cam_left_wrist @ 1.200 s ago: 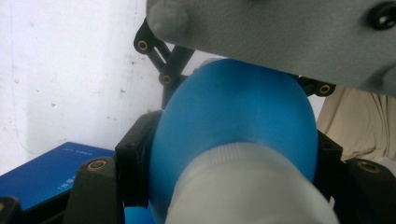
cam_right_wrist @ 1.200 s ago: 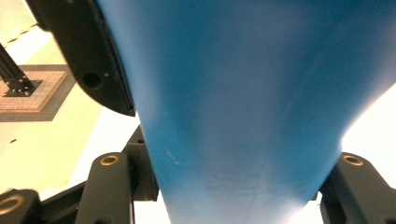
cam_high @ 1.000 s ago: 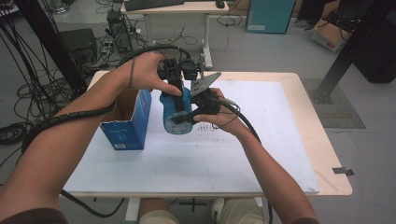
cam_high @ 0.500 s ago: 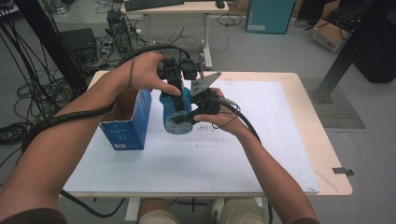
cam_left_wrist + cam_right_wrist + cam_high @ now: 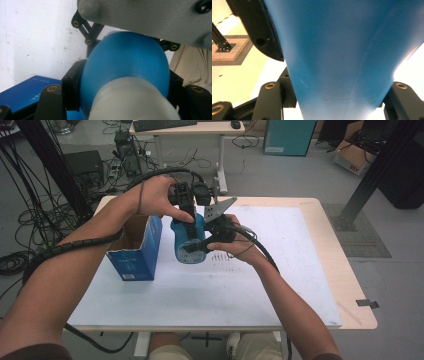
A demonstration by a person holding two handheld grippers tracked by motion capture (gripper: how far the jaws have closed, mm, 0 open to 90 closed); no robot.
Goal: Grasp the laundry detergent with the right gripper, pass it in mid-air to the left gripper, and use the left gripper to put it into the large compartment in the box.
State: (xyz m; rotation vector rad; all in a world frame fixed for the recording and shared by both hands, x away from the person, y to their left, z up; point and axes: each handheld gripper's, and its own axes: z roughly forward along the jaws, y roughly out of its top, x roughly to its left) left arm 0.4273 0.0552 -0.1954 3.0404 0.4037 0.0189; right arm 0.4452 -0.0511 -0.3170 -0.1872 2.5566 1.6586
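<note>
Gripping smooth rounded blue bottle (image 5: 188, 240)

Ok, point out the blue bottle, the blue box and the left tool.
blue bottle (image 5: 189, 241), high view, on its blue body between the two tools.
blue box (image 5: 134, 261), high view, on its near blue side wall.
left tool (image 5: 120, 82), left gripper view, midway between its jaws, which clamp the bottle.

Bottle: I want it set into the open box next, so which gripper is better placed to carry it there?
Probably left: the left gripper grips the bottle on the box side; the right gripper holds its far side.
</note>
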